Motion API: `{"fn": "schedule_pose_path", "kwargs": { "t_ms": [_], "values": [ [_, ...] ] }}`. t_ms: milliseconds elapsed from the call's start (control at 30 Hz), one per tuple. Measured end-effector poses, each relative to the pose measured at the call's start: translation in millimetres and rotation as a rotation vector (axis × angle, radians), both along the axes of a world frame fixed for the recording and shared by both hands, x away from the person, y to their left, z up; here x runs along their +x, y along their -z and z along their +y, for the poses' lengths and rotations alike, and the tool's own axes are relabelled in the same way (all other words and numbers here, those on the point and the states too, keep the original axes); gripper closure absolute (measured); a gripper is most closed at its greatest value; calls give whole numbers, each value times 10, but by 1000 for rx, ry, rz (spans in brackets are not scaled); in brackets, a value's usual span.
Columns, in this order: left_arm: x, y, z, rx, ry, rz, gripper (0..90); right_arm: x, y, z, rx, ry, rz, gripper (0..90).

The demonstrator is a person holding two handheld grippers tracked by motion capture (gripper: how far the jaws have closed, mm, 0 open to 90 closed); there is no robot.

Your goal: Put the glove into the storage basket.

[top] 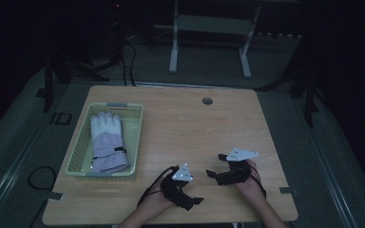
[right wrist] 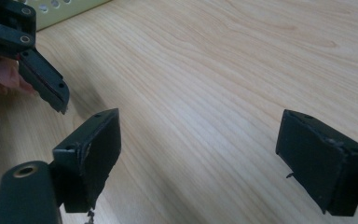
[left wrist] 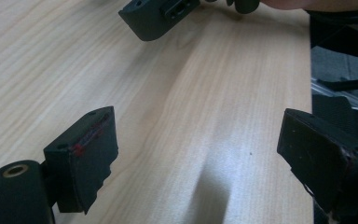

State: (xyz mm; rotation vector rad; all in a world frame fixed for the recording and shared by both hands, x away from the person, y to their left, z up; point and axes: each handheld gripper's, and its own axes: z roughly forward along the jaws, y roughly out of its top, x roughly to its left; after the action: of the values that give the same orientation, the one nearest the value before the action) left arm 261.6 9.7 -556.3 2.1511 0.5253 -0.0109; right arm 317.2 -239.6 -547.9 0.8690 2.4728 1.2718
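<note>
The glove (top: 107, 141), white at the fingers and pale lilac at the cuff, lies flat inside the pale green basket (top: 135, 137), fingers pointing to the basket's far end and a dark strap across its wrist. The basket sits on the wooden surface (top: 185, 123), with its near short rim a little short of the surface's near edge.

To the right of the basket, near the surface's front edge, the left hand-held gripper (top: 196, 201) is held low over the wood, well apart from the glove, and points away from the basket. In the left gripper view its two black jaws stand wide apart with only bare wood grain between them; the left hand-held gripper (left wrist: 196, 158) grips nothing.

Farther from the basket, the right hand-held gripper (top: 211, 173) points back toward it, its tips near the left one's plate. In the right gripper view the right hand-held gripper (right wrist: 198, 154) is likewise spread open over bare wood, holding nothing, with a corner of the basket (right wrist: 60, 8) at the top left.
</note>
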Motion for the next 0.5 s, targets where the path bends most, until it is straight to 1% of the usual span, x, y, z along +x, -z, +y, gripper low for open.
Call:
{"fn": "schedule_pose_path", "kwargs": {
  "t_ms": [67, 167, 267, 333, 400, 500],
  "values": [
    [-15, 7, -1, -6, 10, 7, 126, -13, 20, -25, 5, 9, 2, 140],
    [-42, 20, 0, 0, 13, 1, 125, -25, 44, -51, 11, 21, 7, 140],
    [-57, 51, 8, -13, 15, -1, 126, -28, 60, -70, 18, 32, 13, 139],
    [-56, 67, 1, -2, 19, 0, 126, -24, 65, -80, 16, 34, 9, 139],
    [-60, 68, -5, -2, 22, -4, 126, -20, 70, -91, 25, 38, 12, 139],
    [-61, 58, -2, -15, 27, 0, 126, -4, 94, -102, 30, 46, 17, 139]
  ]
}}
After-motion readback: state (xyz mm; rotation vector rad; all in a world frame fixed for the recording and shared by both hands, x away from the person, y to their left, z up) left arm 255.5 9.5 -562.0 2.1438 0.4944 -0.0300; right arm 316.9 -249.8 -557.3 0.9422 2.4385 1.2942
